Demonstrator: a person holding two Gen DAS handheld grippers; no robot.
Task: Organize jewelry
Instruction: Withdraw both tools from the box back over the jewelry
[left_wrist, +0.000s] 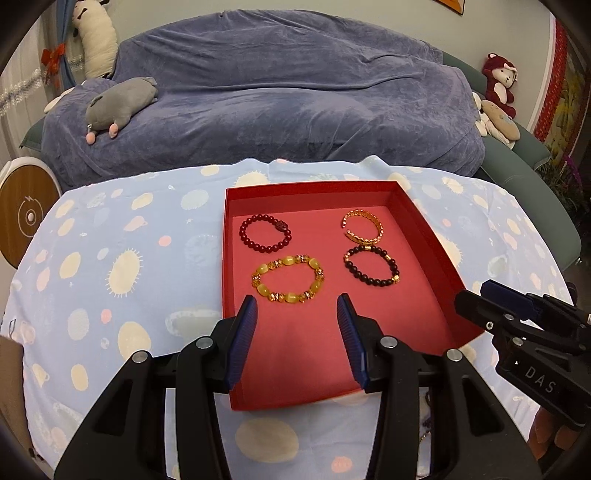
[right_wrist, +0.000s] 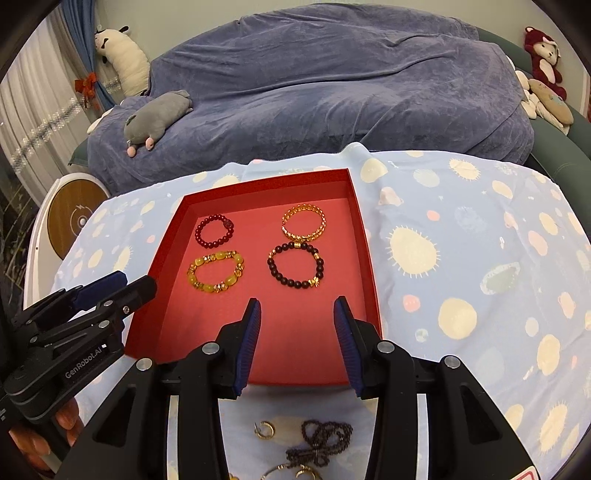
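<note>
A red tray (left_wrist: 436, 258) (right_wrist: 364, 236) lies on the patterned cloth and holds a dark red bead bracelet (left_wrist: 265, 233) (right_wrist: 214, 231), a gold bangle (left_wrist: 362, 231) (right_wrist: 304, 222), a yellow bead bracelet (left_wrist: 288, 278) (right_wrist: 216, 270) and a black bead bracelet (left_wrist: 371, 265) (right_wrist: 296, 264). My left gripper (left_wrist: 297, 308) is open and empty above the tray's near part. My right gripper (right_wrist: 297, 310) is open and empty over the tray's near edge. Loose on the cloth near me lie a small gold hoop (right_wrist: 264, 429), a dark bead strand (right_wrist: 319, 439) and gold rings (right_wrist: 291, 472).
The table carries a light blue cloth (left_wrist: 110, 266) (right_wrist: 461, 258). Behind it stands a sofa under a blue-grey cover (left_wrist: 277, 92) with a grey plush toy (left_wrist: 118, 107). A round white and wood device (left_wrist: 26, 218) stands at the left.
</note>
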